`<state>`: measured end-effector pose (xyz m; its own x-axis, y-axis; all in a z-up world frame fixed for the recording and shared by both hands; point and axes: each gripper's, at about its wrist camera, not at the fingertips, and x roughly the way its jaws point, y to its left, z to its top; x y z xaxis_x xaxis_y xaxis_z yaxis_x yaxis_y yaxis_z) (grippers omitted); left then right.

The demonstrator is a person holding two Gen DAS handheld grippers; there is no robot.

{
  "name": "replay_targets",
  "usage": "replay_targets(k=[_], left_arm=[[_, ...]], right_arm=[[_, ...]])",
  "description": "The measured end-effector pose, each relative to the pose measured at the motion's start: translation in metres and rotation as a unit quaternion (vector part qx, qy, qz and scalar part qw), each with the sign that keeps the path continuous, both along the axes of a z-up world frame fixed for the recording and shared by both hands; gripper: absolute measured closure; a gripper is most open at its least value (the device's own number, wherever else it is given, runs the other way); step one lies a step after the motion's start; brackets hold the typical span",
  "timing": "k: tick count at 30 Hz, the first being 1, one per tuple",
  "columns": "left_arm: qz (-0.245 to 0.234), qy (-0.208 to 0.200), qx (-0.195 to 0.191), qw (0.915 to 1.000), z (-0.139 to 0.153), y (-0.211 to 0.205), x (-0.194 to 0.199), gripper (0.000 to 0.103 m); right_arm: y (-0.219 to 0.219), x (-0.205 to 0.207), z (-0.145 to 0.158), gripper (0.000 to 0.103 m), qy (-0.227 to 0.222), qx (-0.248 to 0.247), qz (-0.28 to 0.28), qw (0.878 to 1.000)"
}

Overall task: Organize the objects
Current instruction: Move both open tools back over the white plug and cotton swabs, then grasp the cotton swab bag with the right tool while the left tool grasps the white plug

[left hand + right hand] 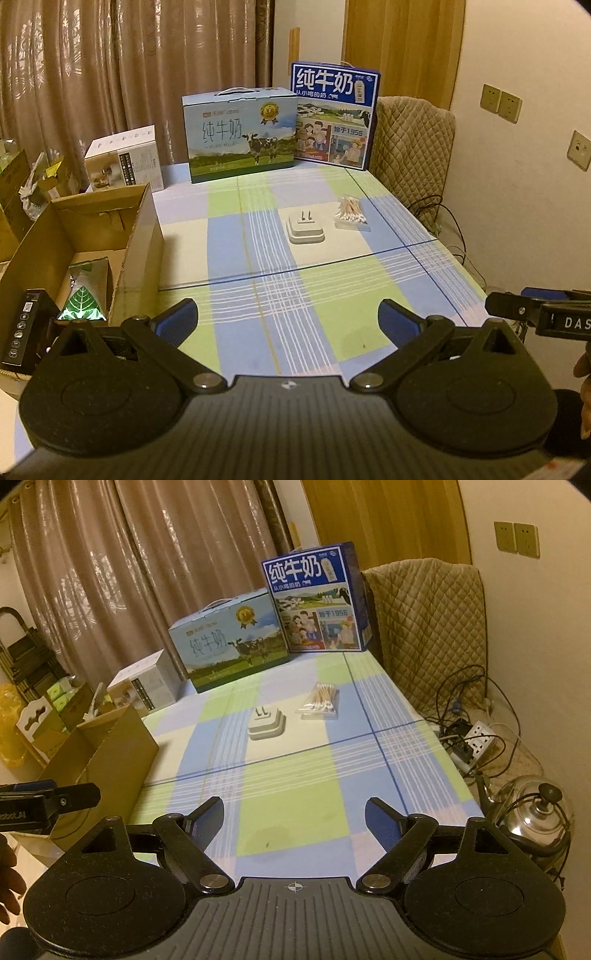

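Note:
A white plug adapter (306, 229) lies prongs up on the checked tablecloth, with a clear bag of cotton swabs (351, 215) just to its right. Both also show in the right wrist view: the adapter (266, 724) and the swabs (320, 700). An open cardboard box (140, 236) stands at the table's left edge and holds a green leaf-print pouch (85, 291) and a black box (26, 332). My left gripper (288, 321) is open and empty over the near table. My right gripper (295, 821) is open and empty, to the right of the left one.
Two milk cartons (240, 134) (334, 114) and a small white box (127, 158) stand along the far edge. A quilted chair back (424, 627), cables, a power strip (480, 738) and a steel kettle (535, 812) sit to the table's right. The cardboard box (110, 753) shows left.

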<state>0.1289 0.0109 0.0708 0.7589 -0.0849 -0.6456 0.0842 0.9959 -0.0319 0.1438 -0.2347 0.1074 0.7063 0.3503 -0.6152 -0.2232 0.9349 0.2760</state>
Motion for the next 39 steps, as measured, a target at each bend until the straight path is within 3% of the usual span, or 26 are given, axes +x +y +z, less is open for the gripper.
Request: replay_targets(k=[6, 17, 26, 39], left_arm=[[-0.009, -0.006, 0.009, 0.9999, -0.005, -0.002, 0.005, 0.001], [0.003, 0.026, 0.019, 0.9995, -0.022, -0.012, 0.039, 0.001], [0.01, 0.036, 0.013, 0.9992, -0.047, -0.027, 0.103, 0.001], [0.018, 0.049, 0.0, 0.9986, -0.104, -0.035, 0.214, 0.001]], right_arm=[[0.002, 0.008, -0.003, 0.022, 0.002, -0.003, 0.001, 1.0], [0.004, 0.046, -0.018, 0.022, -0.002, -0.008, -0.007, 1.0], [0.014, 0.124, -0.046, 0.022, 0.001, -0.038, -0.002, 0.999], [0.009, 0.216, -0.091, 0.022, 0.024, -0.049, -0.042, 0.998]])
